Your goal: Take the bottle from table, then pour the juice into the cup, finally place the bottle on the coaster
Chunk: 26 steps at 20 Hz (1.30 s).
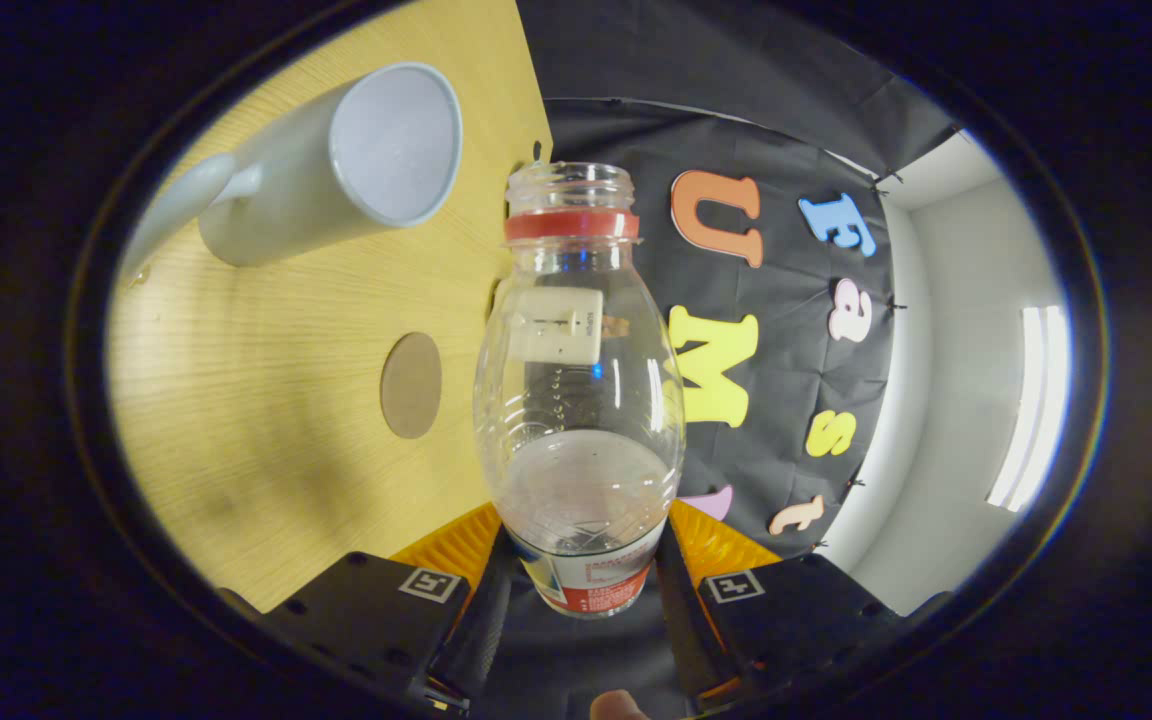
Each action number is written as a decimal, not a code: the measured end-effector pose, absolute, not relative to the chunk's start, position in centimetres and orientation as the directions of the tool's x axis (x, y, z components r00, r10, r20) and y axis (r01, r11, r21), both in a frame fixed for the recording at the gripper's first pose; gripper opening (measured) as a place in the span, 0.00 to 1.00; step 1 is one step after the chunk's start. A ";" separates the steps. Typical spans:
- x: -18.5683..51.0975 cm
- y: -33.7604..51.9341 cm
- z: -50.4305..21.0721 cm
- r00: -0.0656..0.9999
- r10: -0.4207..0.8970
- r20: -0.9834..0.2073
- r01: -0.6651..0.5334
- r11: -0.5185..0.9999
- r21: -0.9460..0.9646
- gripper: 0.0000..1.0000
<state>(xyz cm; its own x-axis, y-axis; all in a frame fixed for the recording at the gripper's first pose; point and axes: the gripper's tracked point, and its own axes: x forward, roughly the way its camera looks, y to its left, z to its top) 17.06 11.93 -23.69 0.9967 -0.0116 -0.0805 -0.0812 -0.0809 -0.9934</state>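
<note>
Gripper (pixel 584 560) clamped on clear uncapped bottle (pixel 579 400), bottle base hidden between fingers, cup (pixel 336 165) and coaster (pixel 411 385) beyond, left

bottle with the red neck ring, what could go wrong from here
1. The clear plastic bottle is uncapped and tilted with liquid inside; it may spill on the wooden table short of the grey mug.
2. The gripper holds its base only, jaws closed on it; it may slip.

one clear bottle (pixel 579 400) clamped between the two fingers (pixel 481 600) of one gripper (pixel 581 590), one grey cup (pixel 336 165) at ten o'clock from it, one round coaster (pixel 411 385) at nine o'clock, and seemingly one wooden table (pixel 266 400).
</note>
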 end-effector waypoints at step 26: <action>17.2 13.5 -19.0 1.000 0.023 -0.010 -0.004 -0.225 -0.974 0.74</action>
